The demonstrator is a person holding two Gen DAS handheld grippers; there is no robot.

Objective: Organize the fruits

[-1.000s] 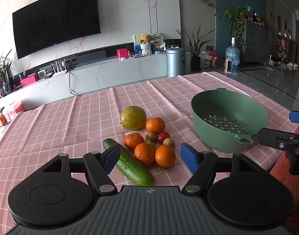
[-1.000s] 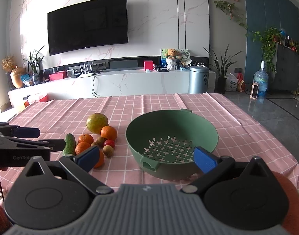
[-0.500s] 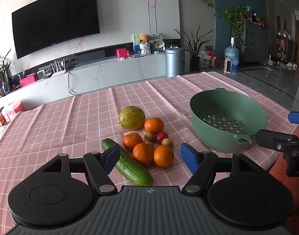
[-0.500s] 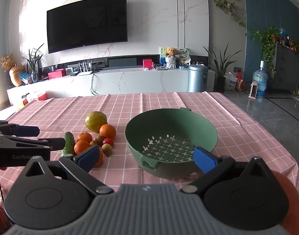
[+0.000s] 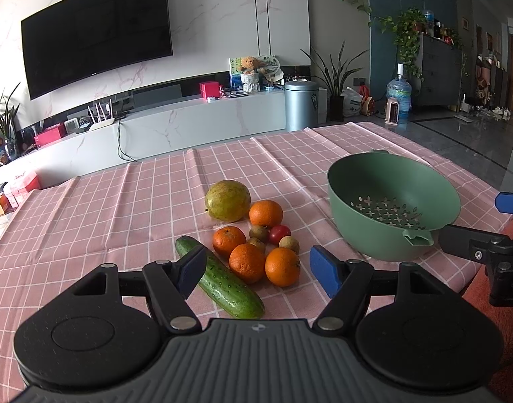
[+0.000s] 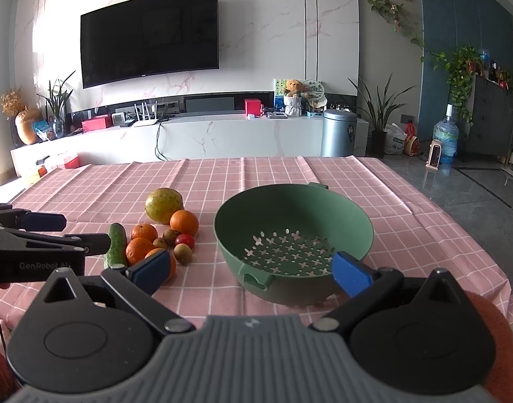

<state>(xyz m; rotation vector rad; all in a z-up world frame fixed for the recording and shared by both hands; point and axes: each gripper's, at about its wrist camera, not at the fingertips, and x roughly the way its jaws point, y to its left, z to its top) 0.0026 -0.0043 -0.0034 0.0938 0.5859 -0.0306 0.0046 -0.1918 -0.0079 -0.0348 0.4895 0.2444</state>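
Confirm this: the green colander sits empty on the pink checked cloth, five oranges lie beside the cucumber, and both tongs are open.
Wrong on the count: four oranges, not five, as the left wrist view shows. The rest holds: the green colander sits empty on the pink checked cloth, the fruit lies beside the cucumber, and both tongs are open.

Left of fruit: bare pink tablecloth (image 5: 88, 208), open passage.
Fruit cluster (image 5: 256, 235): packed tight, pieces touching; cucumber (image 5: 219, 278) fences its near-left edge.
Gap to colander (image 5: 390, 205): clear strip of cloth (narrow).
Colander bowl: nothing inside, open from above.
Far table half: unobstructed.
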